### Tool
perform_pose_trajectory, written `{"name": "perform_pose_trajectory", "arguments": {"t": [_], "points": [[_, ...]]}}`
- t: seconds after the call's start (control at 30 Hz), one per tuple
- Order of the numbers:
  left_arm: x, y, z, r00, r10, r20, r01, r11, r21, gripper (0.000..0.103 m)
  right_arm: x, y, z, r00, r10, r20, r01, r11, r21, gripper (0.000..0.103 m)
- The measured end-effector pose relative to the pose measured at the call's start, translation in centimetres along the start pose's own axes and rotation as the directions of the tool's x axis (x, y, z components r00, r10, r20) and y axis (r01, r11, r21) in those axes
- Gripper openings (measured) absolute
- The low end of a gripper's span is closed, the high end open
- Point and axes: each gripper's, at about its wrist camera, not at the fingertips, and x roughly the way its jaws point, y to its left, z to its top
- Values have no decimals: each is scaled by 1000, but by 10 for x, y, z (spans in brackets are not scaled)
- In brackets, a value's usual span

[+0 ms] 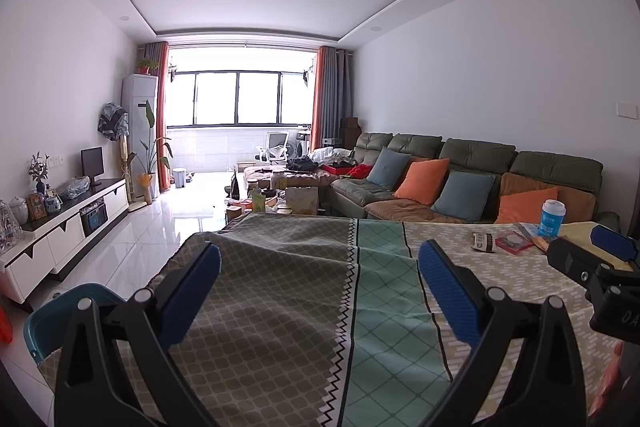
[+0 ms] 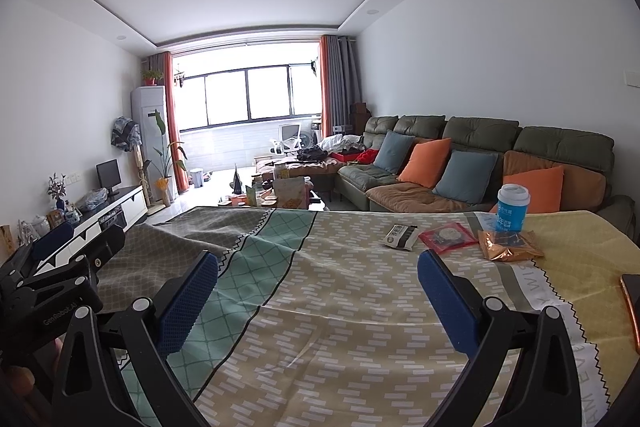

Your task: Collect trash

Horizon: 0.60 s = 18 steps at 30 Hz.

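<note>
Both grippers hovered empty above the table, trash unclaimed.

The left gripper [image 1: 320, 283] and right gripper [image 2: 318, 291] were spread wide, holding nothing, seemingly ready to reach; wrappers [image 2: 442, 237] and cup [image 2: 513, 207] sat at right of frame on the tablecloth [image 2: 340, 307].

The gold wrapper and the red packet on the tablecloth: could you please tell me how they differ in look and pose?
The gold wrapper is shiny and crumpled, bulging off the cloth; the red packet is flatter, with a clear front showing something round inside. The gold wrapper lies just in front of the blue cup; the red packet lies between it and the white packet. Both rest on the tablecloth, untouched.
</note>
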Motion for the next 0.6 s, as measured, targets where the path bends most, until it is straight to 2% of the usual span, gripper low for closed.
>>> {"name": "perform_pose_trajectory", "arguments": {"t": [0.6], "points": [[0, 0, 1, 1000, 1, 0, -1, 1000, 1, 99, 0, 1, 0, 1000, 1, 1, -1, 1000, 3, 99]]}}
